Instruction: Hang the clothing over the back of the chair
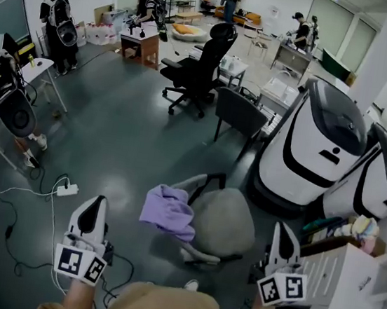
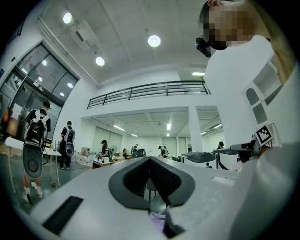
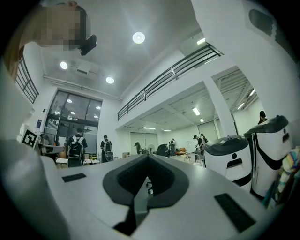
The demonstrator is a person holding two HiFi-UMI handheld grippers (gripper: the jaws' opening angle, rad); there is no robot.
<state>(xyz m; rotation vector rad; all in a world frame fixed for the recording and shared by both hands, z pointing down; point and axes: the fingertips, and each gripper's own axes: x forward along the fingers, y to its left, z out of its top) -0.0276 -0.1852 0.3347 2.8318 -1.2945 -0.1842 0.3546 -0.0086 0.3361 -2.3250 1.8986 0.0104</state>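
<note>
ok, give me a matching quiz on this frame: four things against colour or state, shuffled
1. clothing
2. chair
3. power strip
4. right gripper

A. white, lying on the floor
B. jaws shut, nothing held
C. lavender, draped on the chair
D. grey seat, black frame

Pairs: 1-C, 2-D, 3-A, 4-B

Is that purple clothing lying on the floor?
No, the purple clothing hangs draped over the back of the grey chair, clear of the floor.
</note>
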